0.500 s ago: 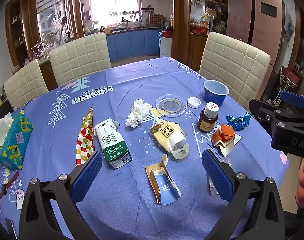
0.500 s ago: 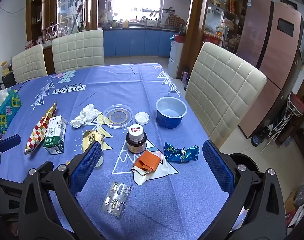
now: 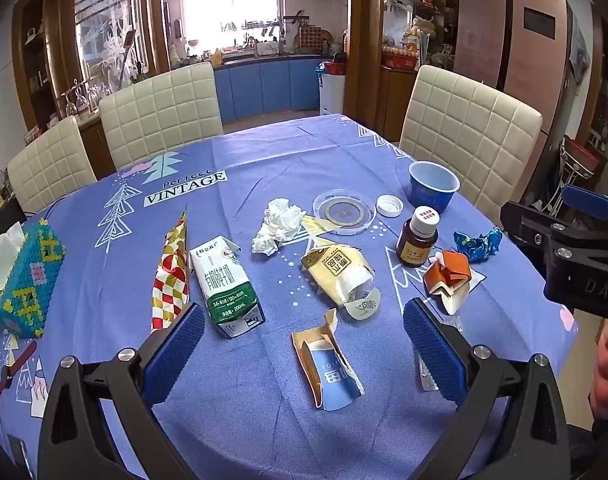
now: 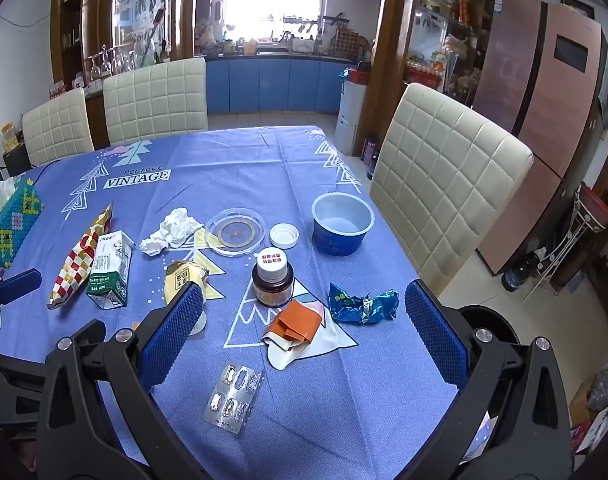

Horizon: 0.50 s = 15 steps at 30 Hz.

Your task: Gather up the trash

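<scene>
Plainly, both the left gripper (image 3: pixel 304 344) and the right gripper (image 4: pixel 304 320) stand wide open and empty above the tabletop (image 4: pixel 232 152). Trash surrounds the brown bottle (image 4: pixel 273 282): blue wrapper (image 4: pixel 362 304) beside it, a blister pack (image 4: pixel 233 398), possibly spent, nearer the camera. A careless reach could topple the bottle, or sweep the flat pack off the edge.

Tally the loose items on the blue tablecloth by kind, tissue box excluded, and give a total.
Cartons and paper packs: 4 (green-white milk carton, torn blue-tan carton, yellow paper pack, orange folded pack)
Foil wrappers: 2 (checkered, blue)
Crumpled tissue: 1
Pill blister: 1
Brown bottle: 1
Blue cup: 1
Lids: 2 (clear, white)
Total: 12
</scene>
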Each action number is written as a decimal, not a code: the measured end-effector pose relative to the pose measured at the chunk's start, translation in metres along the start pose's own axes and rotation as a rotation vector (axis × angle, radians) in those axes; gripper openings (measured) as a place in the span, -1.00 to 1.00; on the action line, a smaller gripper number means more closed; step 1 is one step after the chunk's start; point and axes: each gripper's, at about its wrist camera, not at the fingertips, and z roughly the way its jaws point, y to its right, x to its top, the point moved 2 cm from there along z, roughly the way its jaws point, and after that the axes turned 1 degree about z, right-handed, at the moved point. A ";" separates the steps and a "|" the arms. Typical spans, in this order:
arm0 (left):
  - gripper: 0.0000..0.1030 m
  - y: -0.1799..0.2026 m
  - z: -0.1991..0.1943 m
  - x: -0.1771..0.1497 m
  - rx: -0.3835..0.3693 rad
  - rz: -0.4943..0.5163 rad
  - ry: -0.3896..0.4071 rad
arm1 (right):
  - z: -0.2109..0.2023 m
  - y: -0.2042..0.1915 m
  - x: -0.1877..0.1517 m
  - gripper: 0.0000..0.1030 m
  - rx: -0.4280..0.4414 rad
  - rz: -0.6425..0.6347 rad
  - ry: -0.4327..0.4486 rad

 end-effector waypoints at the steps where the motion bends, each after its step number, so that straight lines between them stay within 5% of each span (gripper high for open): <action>1: 0.88 -0.001 0.000 -0.001 -0.002 -0.001 0.002 | 0.000 0.000 0.000 0.94 -0.001 -0.001 0.001; 15: 0.88 -0.001 0.000 -0.001 -0.002 -0.003 0.008 | 0.001 -0.001 -0.001 0.94 0.001 -0.003 0.002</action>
